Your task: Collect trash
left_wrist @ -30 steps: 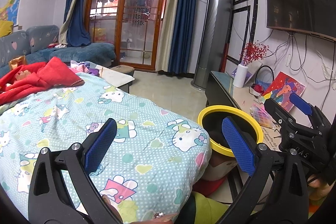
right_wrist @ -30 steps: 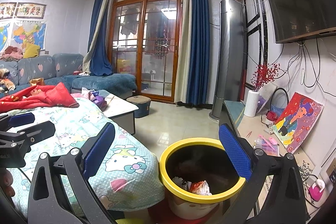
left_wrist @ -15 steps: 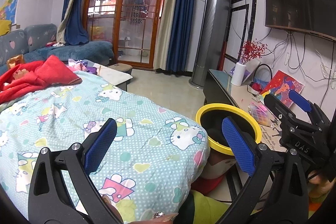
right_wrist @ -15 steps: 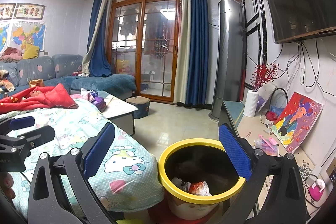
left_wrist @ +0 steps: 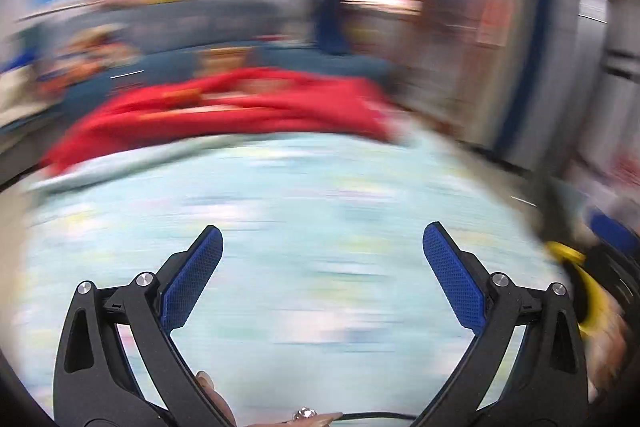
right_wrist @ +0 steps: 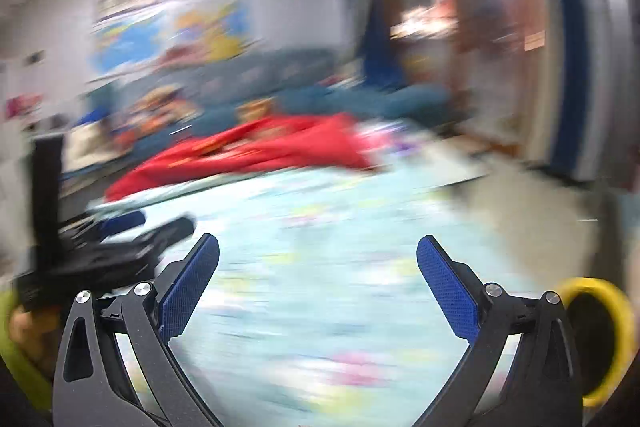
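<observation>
Left wrist view: heavy motion blur smears nearly everything. The left gripper (left_wrist: 322, 239) has its blue-padded fingers spread wide with nothing between them, over a pale blue patterned bedspread (left_wrist: 320, 195) whose print cannot be read. A red cloth (left_wrist: 240, 107) lies across the far part of the bed, its long axis running left to right. At the right edge only a sliver of the yellow-rimmed trash bin (left_wrist: 576, 271) shows, mostly cut off and partly behind the dark, blurred right gripper. Fingertips of a hand (left_wrist: 216, 399) peek in at the bottom edge.

Right wrist view: equally blurred. The right gripper (right_wrist: 318, 243) also has its fingers wide apart and empty, above the same bedspread (right_wrist: 320, 287). Here the bin (right_wrist: 596, 331) shows more: its round yellow rim and dark opening at lower right, mouth facing up and toward the camera, contents impossible to make out. The other gripper appears at left as a dark smear. A blue sofa (right_wrist: 304, 87) and a colourful wall map (right_wrist: 172, 31) sit beyond the red cloth (right_wrist: 256, 151).
</observation>
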The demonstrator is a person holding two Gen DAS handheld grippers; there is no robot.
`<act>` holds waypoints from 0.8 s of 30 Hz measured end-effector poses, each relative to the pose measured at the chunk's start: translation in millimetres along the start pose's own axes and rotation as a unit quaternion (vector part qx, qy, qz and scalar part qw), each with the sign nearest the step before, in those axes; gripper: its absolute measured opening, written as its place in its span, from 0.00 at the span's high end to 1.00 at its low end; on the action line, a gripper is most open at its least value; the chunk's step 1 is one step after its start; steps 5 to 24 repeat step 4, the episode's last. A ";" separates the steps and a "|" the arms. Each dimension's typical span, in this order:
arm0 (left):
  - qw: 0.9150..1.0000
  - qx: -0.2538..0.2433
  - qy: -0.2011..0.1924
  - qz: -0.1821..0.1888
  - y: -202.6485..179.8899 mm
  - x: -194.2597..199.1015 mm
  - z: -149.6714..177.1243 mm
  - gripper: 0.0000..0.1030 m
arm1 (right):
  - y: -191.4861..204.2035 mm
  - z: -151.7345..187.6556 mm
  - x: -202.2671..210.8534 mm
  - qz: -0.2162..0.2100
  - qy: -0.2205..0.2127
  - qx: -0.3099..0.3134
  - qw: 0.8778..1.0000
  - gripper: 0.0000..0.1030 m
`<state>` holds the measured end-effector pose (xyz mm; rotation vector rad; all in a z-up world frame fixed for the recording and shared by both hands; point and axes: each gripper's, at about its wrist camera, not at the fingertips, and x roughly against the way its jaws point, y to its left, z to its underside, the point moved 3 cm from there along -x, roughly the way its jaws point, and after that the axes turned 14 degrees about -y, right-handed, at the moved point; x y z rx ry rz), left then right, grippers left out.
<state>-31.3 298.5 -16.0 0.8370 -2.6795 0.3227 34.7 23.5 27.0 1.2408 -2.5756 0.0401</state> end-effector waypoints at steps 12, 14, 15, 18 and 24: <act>0.980 0.039 0.069 -0.182 147.7 -30.1 21.7 0.11 | 97.6 31.7 -96.1 -0.096 0.117 -0.003 0.989 0.06; 0.980 0.039 0.069 -0.182 147.7 -30.1 21.7 0.11 | 97.6 31.7 -96.1 -0.096 0.117 -0.003 0.989 0.06; 0.980 0.039 0.069 -0.182 147.7 -30.1 21.7 0.11 | 97.6 31.7 -96.1 -0.096 0.117 -0.003 0.989 0.06; 0.980 0.039 0.069 -0.182 147.7 -30.1 21.7 0.11 | 97.6 31.7 -96.1 -0.096 0.117 -0.003 0.989 0.06; 0.980 0.039 0.069 -0.182 147.7 -30.1 21.7 0.11 | 97.6 31.7 -96.1 -0.096 0.117 -0.003 0.989 0.06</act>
